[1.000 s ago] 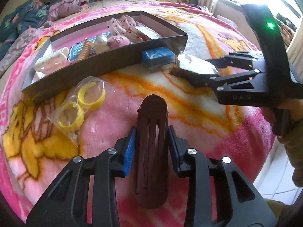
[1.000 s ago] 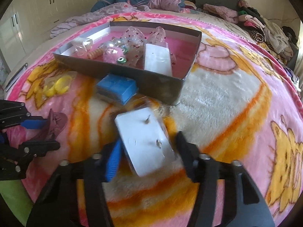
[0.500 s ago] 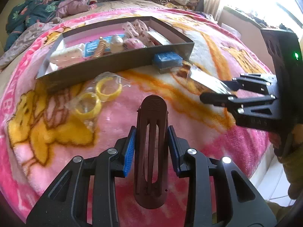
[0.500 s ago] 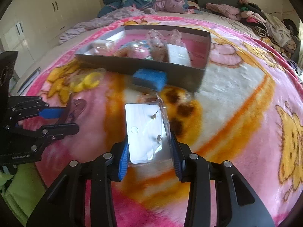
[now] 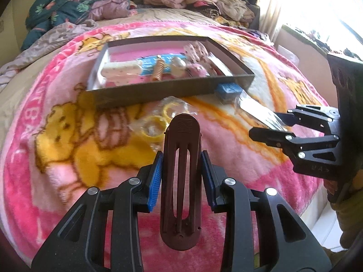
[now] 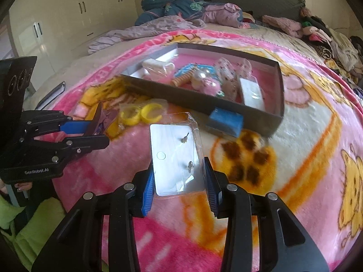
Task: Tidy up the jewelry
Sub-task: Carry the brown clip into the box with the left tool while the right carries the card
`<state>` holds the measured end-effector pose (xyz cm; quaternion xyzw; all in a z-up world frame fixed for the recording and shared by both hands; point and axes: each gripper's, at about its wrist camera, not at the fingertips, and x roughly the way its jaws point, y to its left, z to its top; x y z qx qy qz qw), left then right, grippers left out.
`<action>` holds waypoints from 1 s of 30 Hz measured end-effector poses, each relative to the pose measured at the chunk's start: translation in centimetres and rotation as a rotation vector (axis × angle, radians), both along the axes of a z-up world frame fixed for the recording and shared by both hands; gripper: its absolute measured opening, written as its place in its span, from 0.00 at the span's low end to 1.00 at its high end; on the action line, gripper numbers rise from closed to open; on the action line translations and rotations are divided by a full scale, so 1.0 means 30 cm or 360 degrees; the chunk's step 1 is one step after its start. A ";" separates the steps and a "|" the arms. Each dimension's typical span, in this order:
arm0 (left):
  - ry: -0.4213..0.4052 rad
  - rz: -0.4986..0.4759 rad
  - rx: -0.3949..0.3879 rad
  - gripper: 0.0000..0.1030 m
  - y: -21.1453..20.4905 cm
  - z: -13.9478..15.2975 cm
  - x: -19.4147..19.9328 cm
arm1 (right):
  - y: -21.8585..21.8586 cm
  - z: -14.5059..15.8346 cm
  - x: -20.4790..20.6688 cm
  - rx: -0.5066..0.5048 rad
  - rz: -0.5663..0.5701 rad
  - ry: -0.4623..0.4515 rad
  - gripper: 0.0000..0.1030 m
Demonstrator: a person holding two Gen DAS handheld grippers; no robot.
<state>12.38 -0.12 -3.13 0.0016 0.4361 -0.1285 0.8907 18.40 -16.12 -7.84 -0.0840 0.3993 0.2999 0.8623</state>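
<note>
My left gripper [image 5: 181, 176] is shut on a dark brown hair clip [image 5: 181, 176] and holds it above the pink blanket; it also shows in the right wrist view [image 6: 86, 133]. My right gripper [image 6: 179, 181] is shut on a white earring card in a clear bag [image 6: 174, 156], also seen in the left wrist view [image 5: 256, 111]. A dark shallow box [image 5: 158, 90] with several jewelry items lies farther back, its rim also in the right wrist view [image 6: 279, 95]. A bag of yellow rings [image 5: 156, 124] and a blue box [image 5: 228, 89] lie in front of it.
The pink cartoon blanket [image 5: 68, 136] covers a bed. Heaped clothes [image 5: 74, 11] lie along the far side. White cupboards [image 6: 56, 22] stand at the left in the right wrist view. The bed's edge drops off at the right [image 5: 322, 208].
Both grippers have drawn back and risen from the box, each keeping its item. The earring card has settled straight between my right fingers.
</note>
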 end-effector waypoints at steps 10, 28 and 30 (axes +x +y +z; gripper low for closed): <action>-0.0054 0.0082 -0.0027 0.24 0.080 0.058 -0.001 | 0.041 0.063 0.006 0.0048 0.0018 -0.0049 0.36; -0.0109 0.0108 -0.0022 0.24 0.122 0.142 0.092 | 0.038 0.139 0.098 0.0125 -0.0076 -0.0104 0.36; -0.0108 0.0102 -0.0015 0.24 0.119 0.147 0.105 | 0.027 0.144 0.112 0.0141 -0.0093 -0.0106 0.36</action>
